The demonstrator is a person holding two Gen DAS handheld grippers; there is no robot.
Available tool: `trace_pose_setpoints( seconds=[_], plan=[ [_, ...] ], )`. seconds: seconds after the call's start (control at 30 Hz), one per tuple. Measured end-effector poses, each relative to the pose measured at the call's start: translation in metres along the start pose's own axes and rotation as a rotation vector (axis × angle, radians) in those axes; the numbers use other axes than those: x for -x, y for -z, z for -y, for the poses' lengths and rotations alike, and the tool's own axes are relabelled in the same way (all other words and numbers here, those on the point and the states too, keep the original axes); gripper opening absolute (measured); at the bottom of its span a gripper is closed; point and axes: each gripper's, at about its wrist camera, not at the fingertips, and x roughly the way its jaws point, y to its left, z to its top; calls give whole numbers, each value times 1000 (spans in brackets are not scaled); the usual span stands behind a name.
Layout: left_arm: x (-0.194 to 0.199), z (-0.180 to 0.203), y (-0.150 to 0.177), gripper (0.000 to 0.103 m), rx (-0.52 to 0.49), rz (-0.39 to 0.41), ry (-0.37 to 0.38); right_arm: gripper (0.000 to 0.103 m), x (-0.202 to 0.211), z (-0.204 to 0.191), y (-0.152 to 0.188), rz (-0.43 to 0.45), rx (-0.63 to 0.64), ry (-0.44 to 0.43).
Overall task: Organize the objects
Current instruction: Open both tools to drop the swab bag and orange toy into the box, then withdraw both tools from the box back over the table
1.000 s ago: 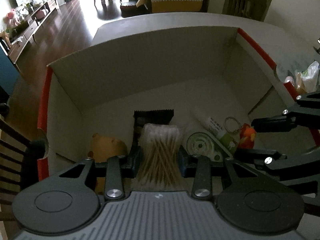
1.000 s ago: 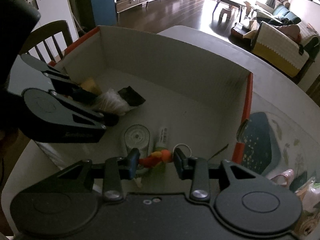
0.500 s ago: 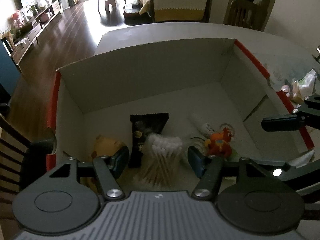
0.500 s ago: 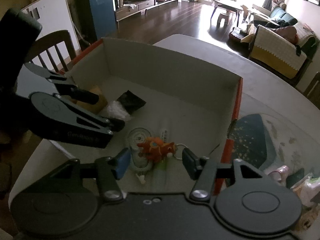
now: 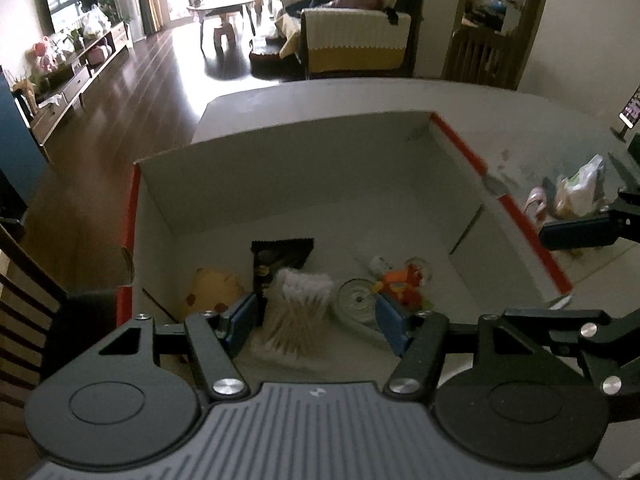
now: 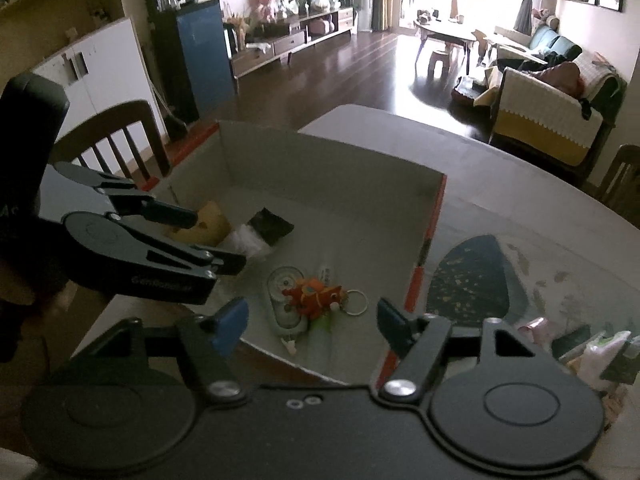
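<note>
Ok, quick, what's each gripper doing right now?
Left gripper: open, holding nothing, above the cotton swabs.
Right gripper: open, holding nothing, above the orange toy keychain.

The white tube (image 6: 323, 322) was mostly buried under the orange toy (image 6: 314, 295) — label unreadable — and the clutter (image 5: 576, 196) past the box (image 5: 280, 168) was just blur.

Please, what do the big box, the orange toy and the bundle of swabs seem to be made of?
The big open box with red edges: likely cardboard, matte pale grey inside, with folded flaps. The small orange toy on a ring: probably soft plush or rubber, I cannot tell which; its ring looks like metal. The bundle of cotton swabs: pale sticks, apparently wood or paper, with white fluffy tips, seemingly in clear plastic wrap.
</note>
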Motion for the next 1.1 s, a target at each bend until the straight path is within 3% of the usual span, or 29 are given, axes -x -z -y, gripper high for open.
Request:
trace_pose_setpoints(
  seconds=[0.07, 0.43, 0.63, 0.93, 1.0, 1.1],
  plan=[
    [8, 5, 0, 72, 8, 18, 1, 78, 8, 4, 3, 14, -2, -11],
    [35, 50, 1, 75, 60, 71, -4, 97, 47, 32, 25, 50, 7, -67],
    [39, 75, 4, 81, 97, 68, 4, 99, 63, 55, 45, 62, 16, -65],
    [33, 121, 6, 85, 120, 58, 45, 99, 79, 113, 82, 52, -66, -26],
    [30, 132, 6, 88, 118, 60, 54, 99, 83, 128, 90, 51, -88, -9],
    [27, 149, 4, 102, 112, 70, 64, 99, 86, 150, 100, 46, -120, 10]
  ],
)
